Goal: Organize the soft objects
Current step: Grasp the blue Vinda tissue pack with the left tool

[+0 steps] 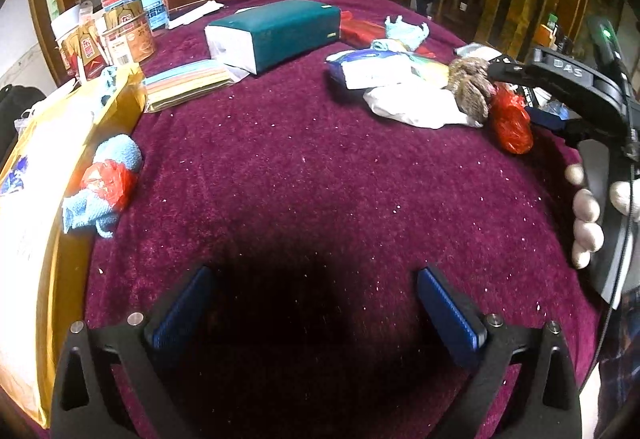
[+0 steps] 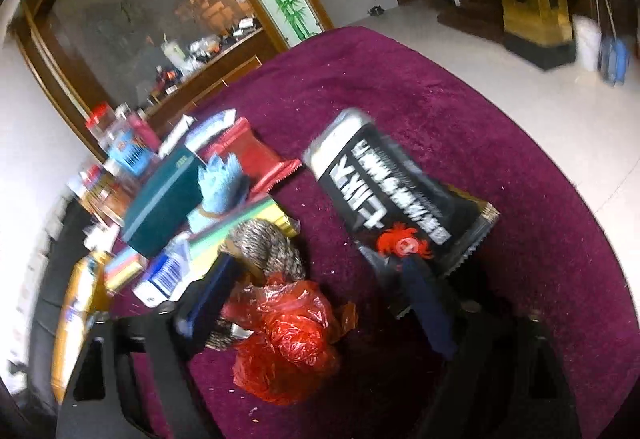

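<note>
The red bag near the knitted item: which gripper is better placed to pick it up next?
Right. The right gripper is open with the red bag already between its fingers. The left gripper is open over bare cloth, with that bag far off.

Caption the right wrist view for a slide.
Open right gripper poised around a crumpled red plastic bag on the purple tablecloth, black snack packet beyond.

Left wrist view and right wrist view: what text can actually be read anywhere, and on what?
"DAS": raised letters on the black body of the right gripper.
Black snack bag: large white characters, too blurred to read.
Printed jars: labels too small to read.
Teal tissue pack: small mark, unreadable.
</note>
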Motion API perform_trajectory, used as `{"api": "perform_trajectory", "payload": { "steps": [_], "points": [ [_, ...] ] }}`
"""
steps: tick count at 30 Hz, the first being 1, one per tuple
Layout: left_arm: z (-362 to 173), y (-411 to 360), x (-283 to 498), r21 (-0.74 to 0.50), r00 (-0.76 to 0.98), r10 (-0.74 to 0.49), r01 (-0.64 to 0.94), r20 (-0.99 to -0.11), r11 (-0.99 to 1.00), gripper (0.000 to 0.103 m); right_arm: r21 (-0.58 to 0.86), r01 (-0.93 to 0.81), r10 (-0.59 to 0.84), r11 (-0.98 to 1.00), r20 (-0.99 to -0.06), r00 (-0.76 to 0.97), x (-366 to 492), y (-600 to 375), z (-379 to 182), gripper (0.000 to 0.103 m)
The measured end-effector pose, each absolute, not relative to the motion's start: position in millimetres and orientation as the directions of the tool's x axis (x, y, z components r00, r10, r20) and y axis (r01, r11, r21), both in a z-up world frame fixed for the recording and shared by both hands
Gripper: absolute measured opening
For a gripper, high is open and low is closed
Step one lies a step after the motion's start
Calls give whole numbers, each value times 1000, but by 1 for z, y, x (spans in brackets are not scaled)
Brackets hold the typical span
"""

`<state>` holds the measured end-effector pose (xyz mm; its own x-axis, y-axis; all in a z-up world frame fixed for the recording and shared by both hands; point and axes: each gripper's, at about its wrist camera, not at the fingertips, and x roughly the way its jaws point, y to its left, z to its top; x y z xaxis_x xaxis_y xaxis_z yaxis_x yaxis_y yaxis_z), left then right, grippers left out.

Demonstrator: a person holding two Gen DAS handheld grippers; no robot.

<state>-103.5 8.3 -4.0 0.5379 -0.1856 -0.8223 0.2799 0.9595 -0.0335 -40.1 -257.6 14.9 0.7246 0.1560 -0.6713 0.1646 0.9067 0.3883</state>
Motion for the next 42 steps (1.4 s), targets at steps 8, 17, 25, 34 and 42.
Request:
{"api": "perform_trajectory", "payload": {
  "steps": [8, 17, 25, 34, 42],
  "points": [
    [-4, 9, -105, -32, 529, -198, 306, -825, 951, 102, 365, 193, 131, 911, -698, 704, -36, -258, 9, 101],
    [-4, 8, -111, -16, 529, -176, 293, -830, 956, 102, 391, 134, 183, 911, -672, 718, -42, -256, 13, 102],
    [18, 19, -104, -233, 429, -368, 336, -825, 913, 102, 451, 34, 268, 892, -588, 763, -56, -256, 27, 102],
    [55, 3, -10, -251, 555, -365, 273, -747, 929, 101, 515, 46, 298, 856, -563, 771, -57, -267, 27, 102],
    [27, -31, 55, -260, 476, -377, 295, -794, 919, 94, 499, 53, 285, 865, -576, 766, -56, -267, 26, 102]
  ]
}}
